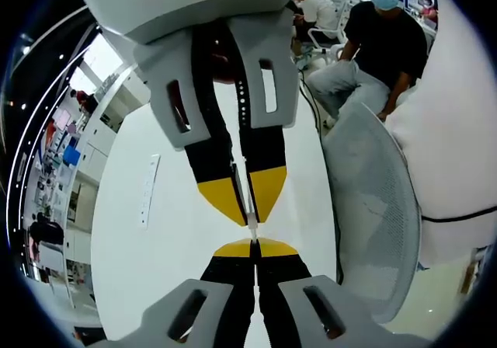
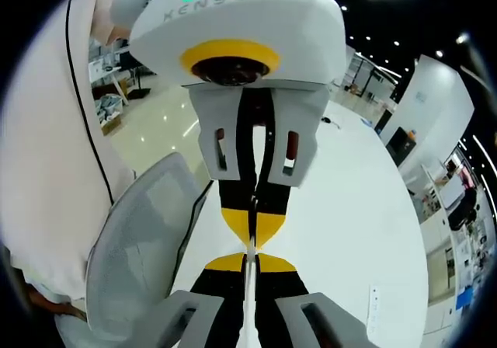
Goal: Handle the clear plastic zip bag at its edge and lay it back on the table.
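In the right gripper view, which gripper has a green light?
The left gripper, entering from above, shut on the clear plastic zip bag; the right gripper, from below, shows none.

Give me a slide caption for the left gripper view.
Two claws, left and right, meet tip to tip, pinching a clear bag edge above the white table.

White hand-held gripper (image 1: 253, 241); black jaws, yellow tips; white sleeve (image 2: 46, 146).
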Motion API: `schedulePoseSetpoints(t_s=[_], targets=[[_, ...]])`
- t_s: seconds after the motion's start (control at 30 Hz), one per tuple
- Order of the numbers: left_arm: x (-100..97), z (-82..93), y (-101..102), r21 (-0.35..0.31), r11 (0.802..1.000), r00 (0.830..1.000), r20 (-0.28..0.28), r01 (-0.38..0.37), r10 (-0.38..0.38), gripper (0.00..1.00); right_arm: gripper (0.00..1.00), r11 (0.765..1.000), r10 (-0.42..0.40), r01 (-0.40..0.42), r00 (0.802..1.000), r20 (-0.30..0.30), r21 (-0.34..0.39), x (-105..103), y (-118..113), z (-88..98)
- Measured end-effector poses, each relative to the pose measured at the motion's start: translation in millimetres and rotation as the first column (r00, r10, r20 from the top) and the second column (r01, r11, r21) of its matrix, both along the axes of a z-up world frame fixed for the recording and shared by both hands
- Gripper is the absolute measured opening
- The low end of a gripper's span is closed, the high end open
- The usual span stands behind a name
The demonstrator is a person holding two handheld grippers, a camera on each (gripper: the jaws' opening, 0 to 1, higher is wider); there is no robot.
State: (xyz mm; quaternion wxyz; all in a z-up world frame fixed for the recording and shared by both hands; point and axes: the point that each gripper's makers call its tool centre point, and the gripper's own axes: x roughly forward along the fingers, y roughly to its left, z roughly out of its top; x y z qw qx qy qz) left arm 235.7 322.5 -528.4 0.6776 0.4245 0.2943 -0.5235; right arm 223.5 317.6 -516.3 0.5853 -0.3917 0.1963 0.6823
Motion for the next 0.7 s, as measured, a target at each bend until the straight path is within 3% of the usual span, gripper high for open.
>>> schedulePoseSetpoints(t_s=[0.5, 0.7], targets=[[-0.1, 0.0, -0.1, 0.011, 1.0, 1.0, 0.008, -0.004, 0.004, 0.0, 0.0, 1.0, -0.029, 0.029, 1.0, -0.012, 0.0, 0.5, 0.1, -1.9], [-1.1, -1.6, 0.2, 0.013, 1.0, 1.0, 0.005, -0.006, 0.006, 0.0, 0.06, 0.999, -0.035, 0.035, 0.999, -0.025, 0.013, -1.6, 2.9, -0.8]])
